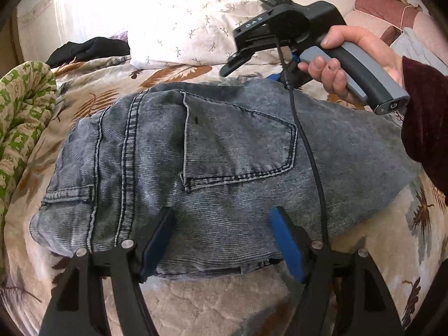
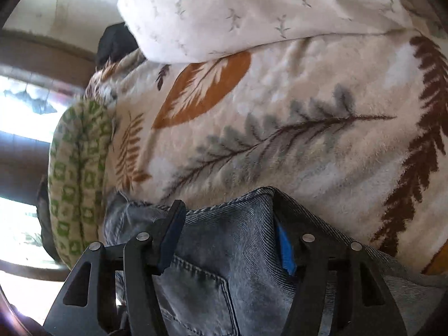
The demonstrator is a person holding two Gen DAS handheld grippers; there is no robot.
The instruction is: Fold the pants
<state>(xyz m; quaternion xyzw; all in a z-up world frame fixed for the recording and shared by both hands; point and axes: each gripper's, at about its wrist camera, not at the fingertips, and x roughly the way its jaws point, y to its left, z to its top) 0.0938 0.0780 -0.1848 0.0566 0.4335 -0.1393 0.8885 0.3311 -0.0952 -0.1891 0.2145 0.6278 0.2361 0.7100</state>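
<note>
The grey-blue denim pants [image 1: 212, 156] lie folded into a compact bundle on the bed, back pocket up. My left gripper [image 1: 224, 224] is open, its blue-padded fingers [image 1: 288, 246] spread over the near edge of the bundle, holding nothing. My right gripper shows in the left wrist view [image 1: 282, 78] at the far edge of the pants, held by a hand. In the right wrist view the right gripper [image 2: 226, 224] is open, its fingers wide apart with the pants' far edge [image 2: 229, 238] between them; I cannot tell whether the fingers touch the cloth.
A cream leaf-patterned blanket [image 2: 280, 128] covers the bed. A white pillow [image 1: 190, 28] lies beyond the pants, a green-patterned quilt [image 1: 25, 112] at the left, a dark garment [image 1: 89, 47] at the back left. A black cable [image 1: 308, 151] runs across the pants.
</note>
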